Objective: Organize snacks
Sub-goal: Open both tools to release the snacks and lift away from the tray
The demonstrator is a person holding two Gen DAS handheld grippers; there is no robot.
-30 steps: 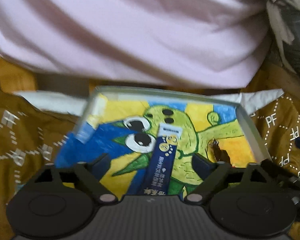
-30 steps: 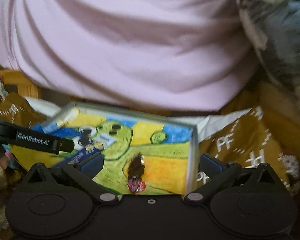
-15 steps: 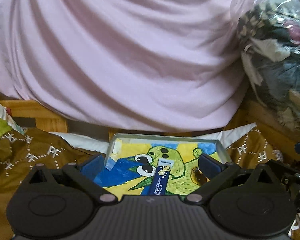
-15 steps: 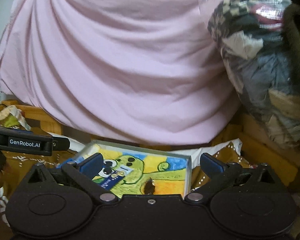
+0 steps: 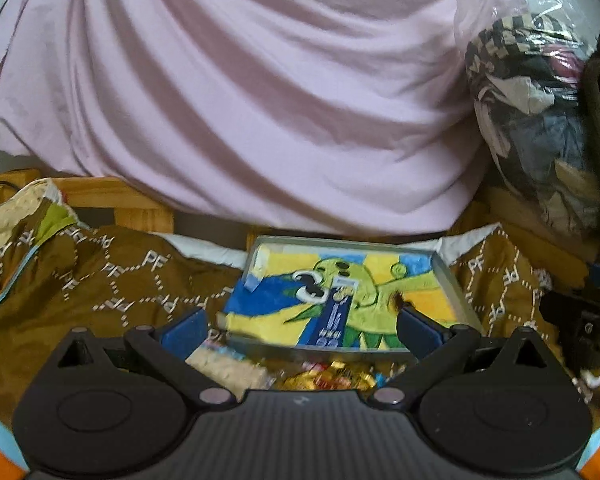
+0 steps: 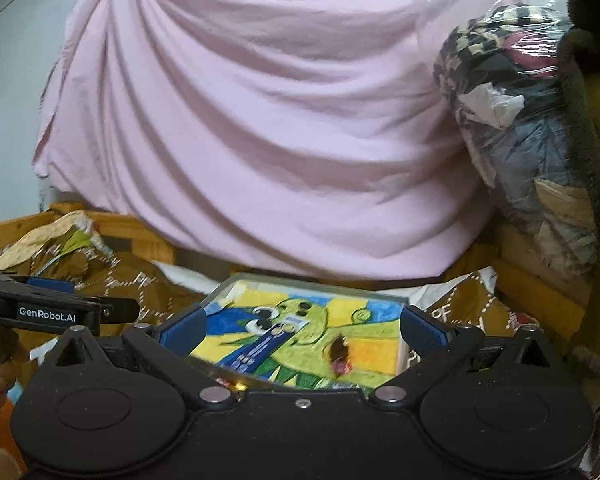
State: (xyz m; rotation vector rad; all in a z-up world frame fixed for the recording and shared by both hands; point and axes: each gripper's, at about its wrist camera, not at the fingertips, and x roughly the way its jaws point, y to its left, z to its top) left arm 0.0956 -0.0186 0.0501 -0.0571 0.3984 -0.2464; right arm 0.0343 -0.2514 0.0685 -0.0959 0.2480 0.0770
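Now both tongs, left gripper (image 5: 300, 326) and right gripper (image 6: 303, 330), gape empty; blue stick (image 5: 334, 322) lies in the tray (image 5: 342, 243), more snacks (image 5: 332, 376) wait nearby.

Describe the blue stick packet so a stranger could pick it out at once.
Find the shallow tray with the yellow-and-green cartoon picture, lying on the brown patterned blanket below the pink sheet. The blue stick packet lies lengthwise on the cartoon's face. It is long, narrow and dark blue; the small wrapped snack beside it is short and dark brown.
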